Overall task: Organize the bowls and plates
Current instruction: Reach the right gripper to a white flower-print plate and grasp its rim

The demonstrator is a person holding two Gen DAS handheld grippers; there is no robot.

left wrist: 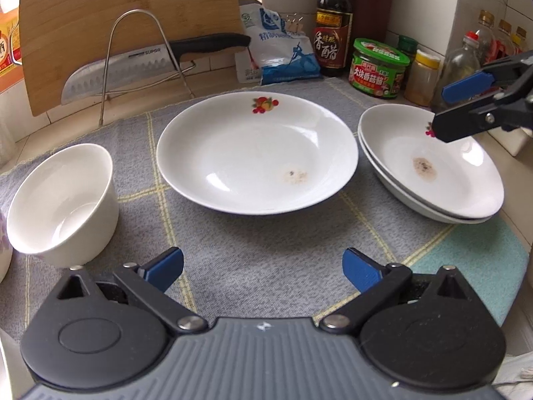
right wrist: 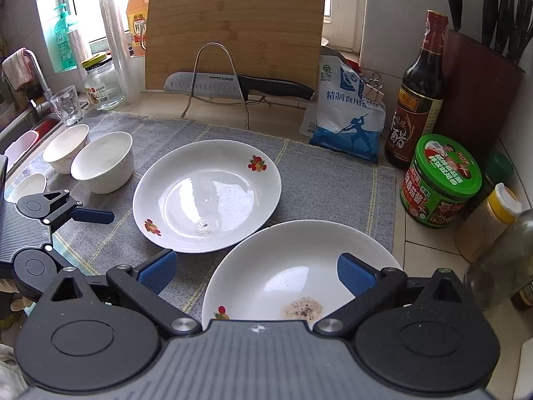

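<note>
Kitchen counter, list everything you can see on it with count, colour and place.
Plates: three, white; one mid-mat, two stacked right.
Bowls: two, white, mat's left.
Mat: one, grey.
Knife: one, black-handled, on wire rack.
Cutting board: one, bamboo, at the back.
Salt bag: one, blue-white.
Vinegar bottle: one, dark.
Sauce jar: one, green-lidded.
Left claw: open, before middle plate.
Right claw: open, over stack.

The left wrist camera sat low and close over the grey mat (left wrist: 253, 256), facing the far wall with the single plate (left wrist: 256, 153) straight ahead. The right wrist camera hung further right, close above the stacked plates (right wrist: 299, 266), also facing the wall. Both views shared that single plate (right wrist: 206, 196), the cutting board (left wrist: 130, 16) and the bottles (right wrist: 419, 100).
</note>
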